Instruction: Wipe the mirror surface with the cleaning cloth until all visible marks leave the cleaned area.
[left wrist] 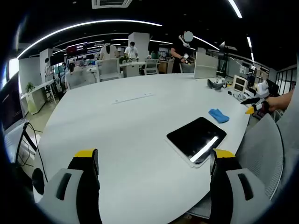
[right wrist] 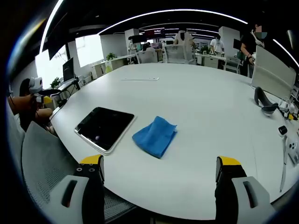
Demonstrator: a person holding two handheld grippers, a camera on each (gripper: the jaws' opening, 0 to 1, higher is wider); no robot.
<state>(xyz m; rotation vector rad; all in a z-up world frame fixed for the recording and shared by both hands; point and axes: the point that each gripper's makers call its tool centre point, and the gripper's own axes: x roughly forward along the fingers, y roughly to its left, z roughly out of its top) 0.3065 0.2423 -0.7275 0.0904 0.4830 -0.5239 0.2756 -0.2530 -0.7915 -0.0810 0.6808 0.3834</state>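
The mirror (left wrist: 196, 138) is a dark, white-edged rectangle lying flat near the white table's edge, and it reflects a ceiling light. A crumpled blue cleaning cloth (left wrist: 218, 115) lies just beyond it. My left gripper (left wrist: 154, 158) is open and hangs over bare table, well short of both. At the right edge, a hand holds the right gripper (left wrist: 256, 105). In the right gripper view the cloth (right wrist: 155, 135) lies right beside the mirror (right wrist: 105, 127). My right gripper (right wrist: 160, 163) is open, just short of the cloth, with nothing between its jaws.
A grey mesh chair back (left wrist: 261, 149) (right wrist: 42, 158) stands at the table's edge by the mirror. A headset (right wrist: 264, 105) and small devices (right wrist: 287, 140) lie on the far side of the table (right wrist: 196, 93). A monitor (right wrist: 273, 72) stands there. People stand at desks behind.
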